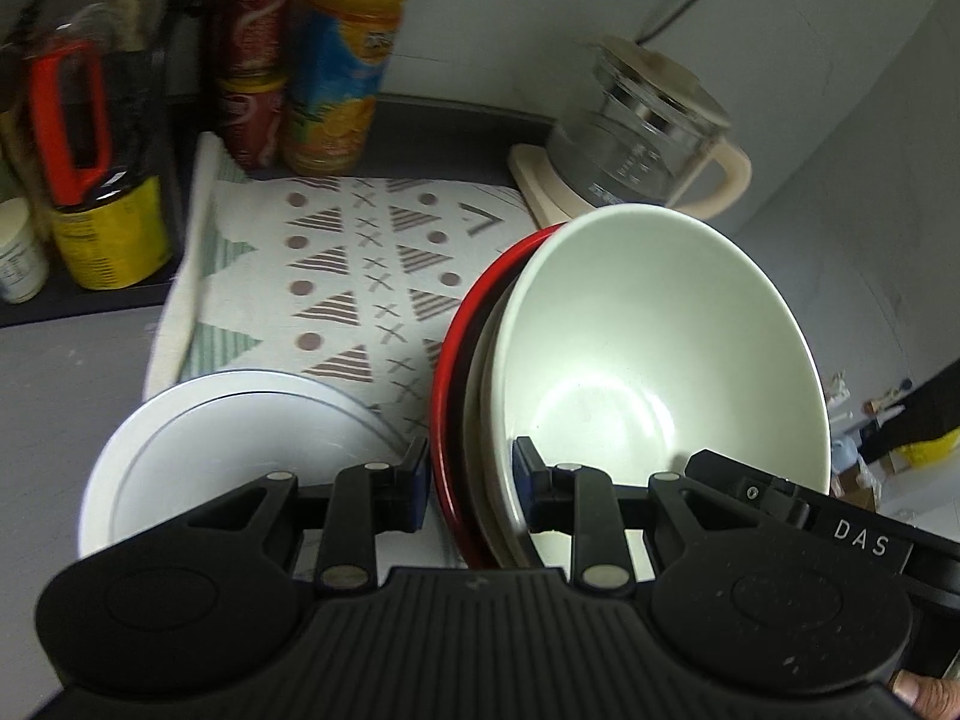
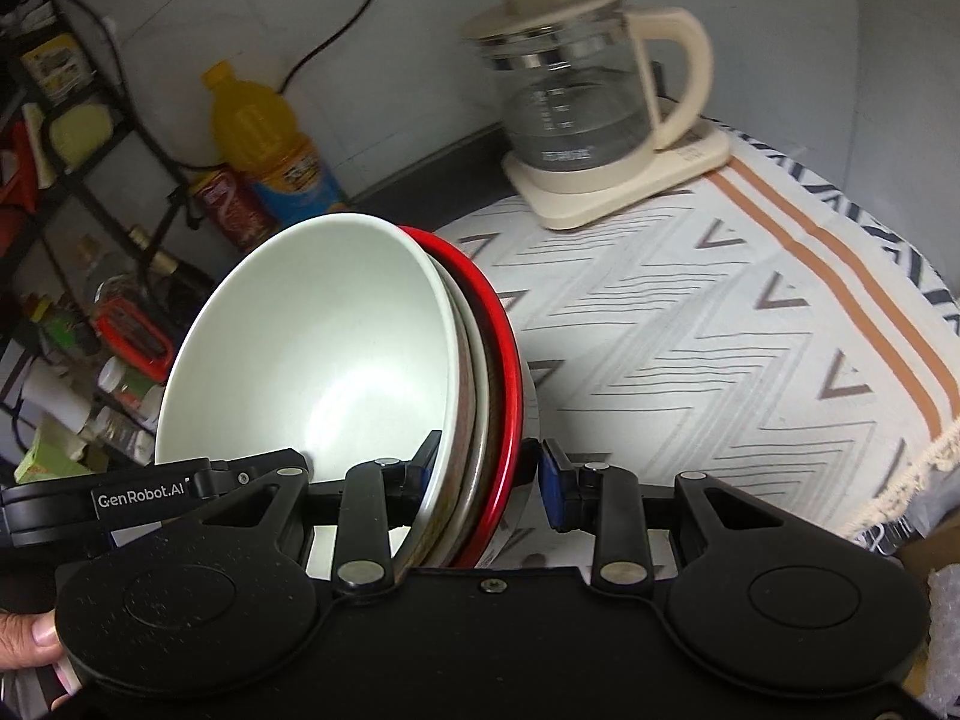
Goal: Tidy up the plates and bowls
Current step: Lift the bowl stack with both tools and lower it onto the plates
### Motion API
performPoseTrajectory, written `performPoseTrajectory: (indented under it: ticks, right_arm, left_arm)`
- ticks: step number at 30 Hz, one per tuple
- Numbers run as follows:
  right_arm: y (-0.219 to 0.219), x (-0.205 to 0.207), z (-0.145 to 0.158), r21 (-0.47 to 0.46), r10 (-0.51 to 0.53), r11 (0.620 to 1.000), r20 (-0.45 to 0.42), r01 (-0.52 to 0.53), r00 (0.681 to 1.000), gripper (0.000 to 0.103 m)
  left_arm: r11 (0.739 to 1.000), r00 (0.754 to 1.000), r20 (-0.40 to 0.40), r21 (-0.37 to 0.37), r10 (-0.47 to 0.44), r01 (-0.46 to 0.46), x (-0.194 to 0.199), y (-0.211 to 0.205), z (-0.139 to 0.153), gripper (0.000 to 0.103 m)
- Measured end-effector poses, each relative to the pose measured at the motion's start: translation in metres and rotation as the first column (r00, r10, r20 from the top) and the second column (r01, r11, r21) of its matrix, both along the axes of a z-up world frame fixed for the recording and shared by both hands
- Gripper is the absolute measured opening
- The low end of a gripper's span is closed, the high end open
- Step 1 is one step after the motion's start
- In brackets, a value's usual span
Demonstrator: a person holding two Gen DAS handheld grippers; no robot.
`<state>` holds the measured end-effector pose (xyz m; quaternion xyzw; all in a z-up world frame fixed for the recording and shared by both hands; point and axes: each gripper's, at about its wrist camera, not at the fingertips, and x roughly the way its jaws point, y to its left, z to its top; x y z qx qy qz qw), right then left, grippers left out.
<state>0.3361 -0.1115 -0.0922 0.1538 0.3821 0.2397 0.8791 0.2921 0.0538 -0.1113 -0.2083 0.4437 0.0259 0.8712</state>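
1. My left gripper (image 1: 471,489) has its blue-padded fingers clamped across the edge of a tilted stack of dishes: one pad outside the red rim, the other inside the pale bowl.
2. My right gripper (image 2: 486,480) straddles the same stack from the opposite edge. Its left pad lies against the bowl's inner wall; its right pad stands just off the red rim, so I cannot tell whether it truly grips.
3. The stack is held nearly on edge. The pale green bowl (image 1: 654,354) is smooth, glossy and deep. A cream dish nests behind it, and a shiny red plate (image 1: 447,372) with a thin rounded lip lies outermost.
4. Left of the stack, a flat white plate (image 1: 198,456) with a fine dark ring lies on the patterned cloth (image 1: 360,276), woven with triangles, dots and crosses.
5. Beyond the stack, a clear glass kettle (image 2: 576,96) with a cream handle sits on its cream square base.
6. Left of the kettle stand an orange bottle (image 2: 258,132) and red cans (image 1: 255,54) against the grey wall.
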Motion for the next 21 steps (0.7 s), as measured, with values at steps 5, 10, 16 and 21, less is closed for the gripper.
performPoseTrajectory:
  ticks: [5, 10, 16, 21]
  right_arm:
    - [0.022, -0.002, 0.003, -0.011, 0.055, 0.998, 0.008, -0.055, 0.998, 0.032]
    - [0.045, -0.005, 0.003, -0.023, 0.115, 0.993, 0.004, -0.115, 0.993, 0.032]
    - [0.073, -0.009, -0.002, -0.033, 0.187, 0.982, -0.022, -0.187, 0.982, 0.032]
    - [0.093, -0.014, -0.009, -0.053, 0.237, 0.969, -0.045, -0.239, 0.97, 0.032]
  left_arm:
    - [0.998, 0.998, -0.007, -0.003, 0.055, -0.055, -0.014, 0.018, -0.002, 0.027]
    - [0.994, 0.993, -0.017, 0.0, 0.112, -0.113, -0.029, 0.037, -0.005, 0.027]
    - [0.983, 0.982, -0.036, -0.002, 0.184, -0.184, -0.05, 0.059, -0.011, 0.027]
    - [0.972, 0.971, -0.06, -0.009, 0.233, -0.234, -0.067, 0.073, -0.02, 0.027]
